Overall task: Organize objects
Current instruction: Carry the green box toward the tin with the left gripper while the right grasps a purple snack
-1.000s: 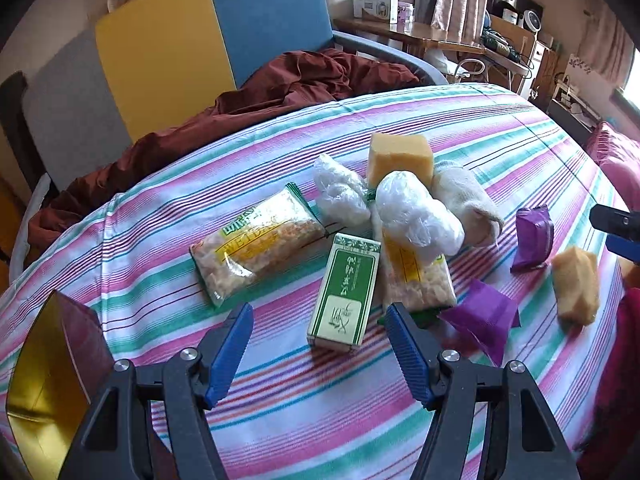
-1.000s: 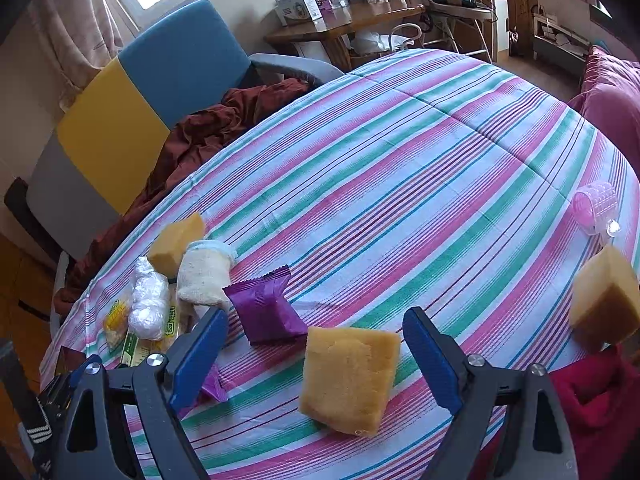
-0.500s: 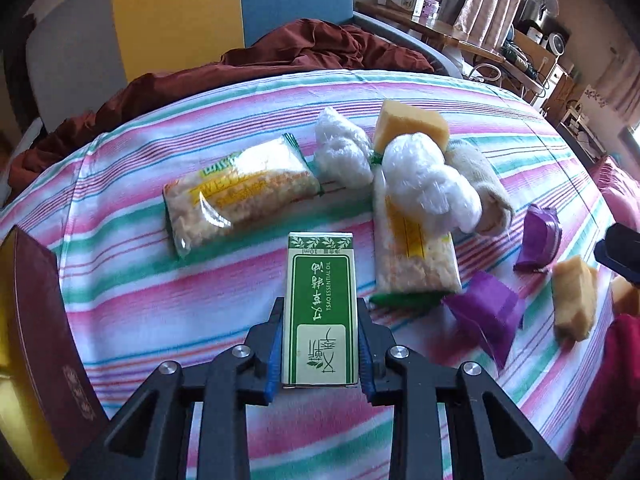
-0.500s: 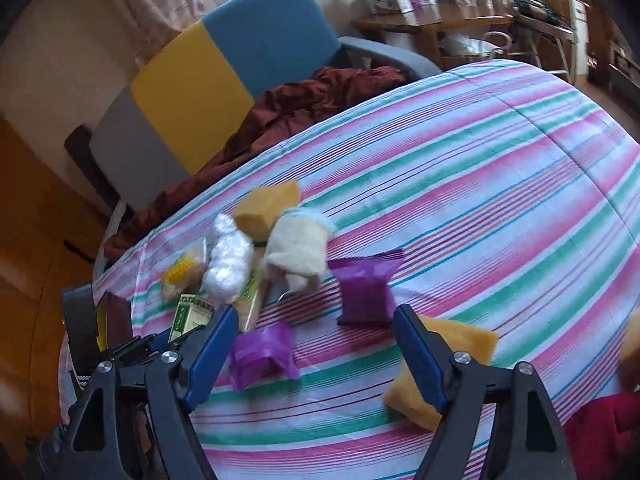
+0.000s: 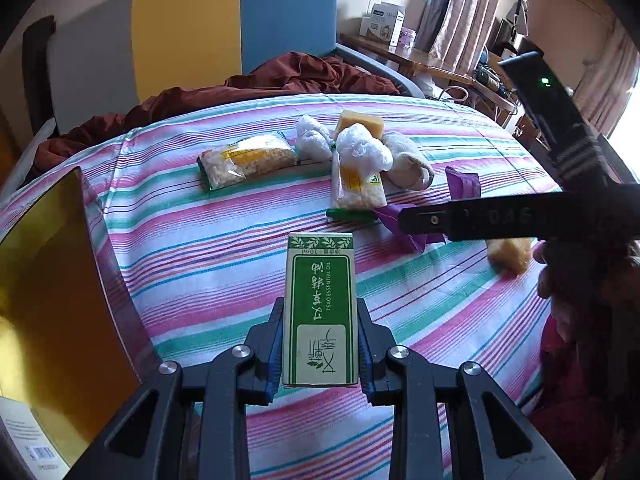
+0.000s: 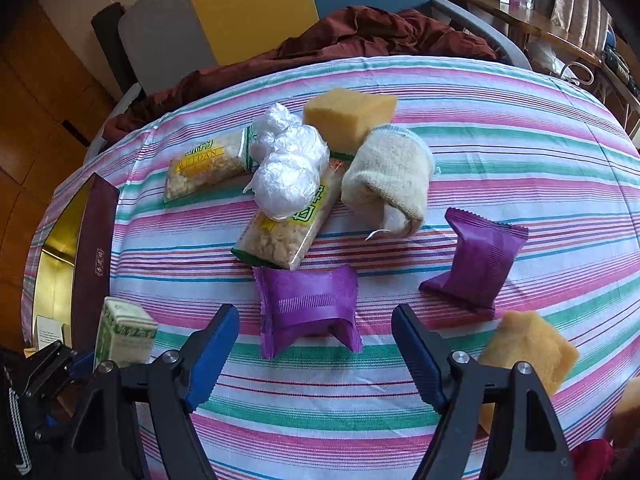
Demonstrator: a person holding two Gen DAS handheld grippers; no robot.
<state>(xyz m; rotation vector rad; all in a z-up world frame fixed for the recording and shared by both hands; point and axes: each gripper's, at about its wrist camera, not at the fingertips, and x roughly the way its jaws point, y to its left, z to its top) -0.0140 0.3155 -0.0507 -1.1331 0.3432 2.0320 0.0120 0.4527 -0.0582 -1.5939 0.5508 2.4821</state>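
The left gripper (image 5: pixel 320 344) clamps a green-and-white cardboard essential-oil box (image 5: pixel 320 316), held above the pink, green and white striped cloth (image 5: pixel 224 264), beside the gold-lined maroon box (image 5: pixel 60 280). The right gripper (image 6: pixel 316 354) stands with jaws wide apart, empty, near a crinkled purple foil packet (image 6: pixel 308 308) lying on the cloth between its fingers.

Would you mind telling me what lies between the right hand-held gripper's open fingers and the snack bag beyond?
In the right wrist view, a purple packet lies on the striped cloth between the right hand-held gripper and the snack bag.
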